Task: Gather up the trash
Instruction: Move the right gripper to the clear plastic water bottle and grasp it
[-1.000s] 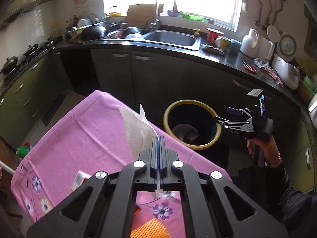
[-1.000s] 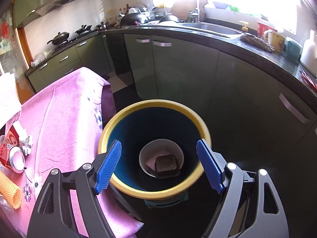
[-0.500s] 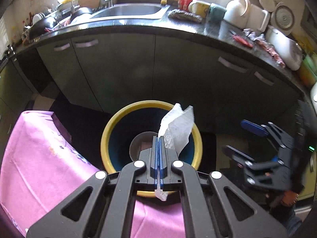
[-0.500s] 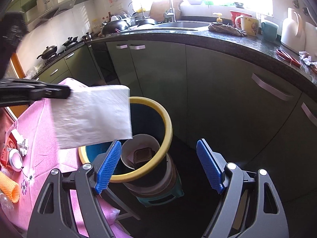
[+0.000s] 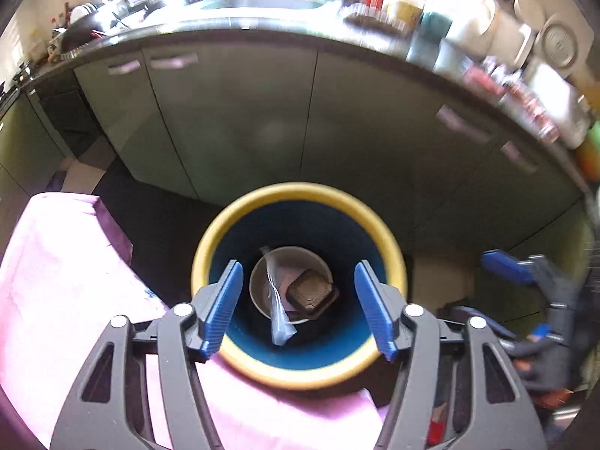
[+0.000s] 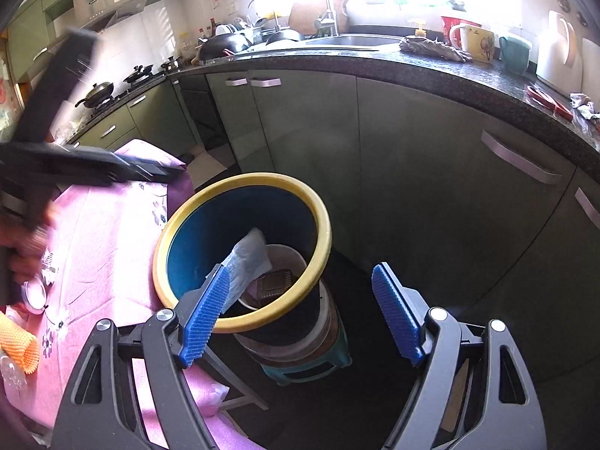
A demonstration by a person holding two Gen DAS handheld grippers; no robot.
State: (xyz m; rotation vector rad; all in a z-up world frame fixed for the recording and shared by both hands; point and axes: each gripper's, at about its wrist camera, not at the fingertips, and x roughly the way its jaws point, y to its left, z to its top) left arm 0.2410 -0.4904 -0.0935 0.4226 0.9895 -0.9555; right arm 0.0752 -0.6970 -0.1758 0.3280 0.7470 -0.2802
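A yellow-rimmed blue trash bin (image 5: 300,191) (image 6: 243,182) stands on stacked stools beside the pink-clothed table (image 5: 56,281). My left gripper (image 5: 298,305) is open and empty right above the bin's mouth. A white tissue (image 5: 277,311) (image 6: 247,258) lies inside the bin, over a white bowl (image 5: 296,257) and a dark square container (image 5: 309,294) (image 6: 275,281). My right gripper (image 6: 300,315) is open and empty, to the right of the bin and above the floor; it also shows in the left wrist view (image 5: 525,288).
On the pink table (image 6: 105,240) lie an orange mesh sleeve (image 6: 18,345), a round metal lid (image 6: 33,292) and small wrappers. Green cabinets (image 6: 412,172) and a dark counter (image 6: 450,75) with sink, mugs and kettle stand behind the bin.
My left gripper carried the tissue from the table to over the bin, then opened; the tissue dropped into the bin. My right gripper drew back to the right, staying open.
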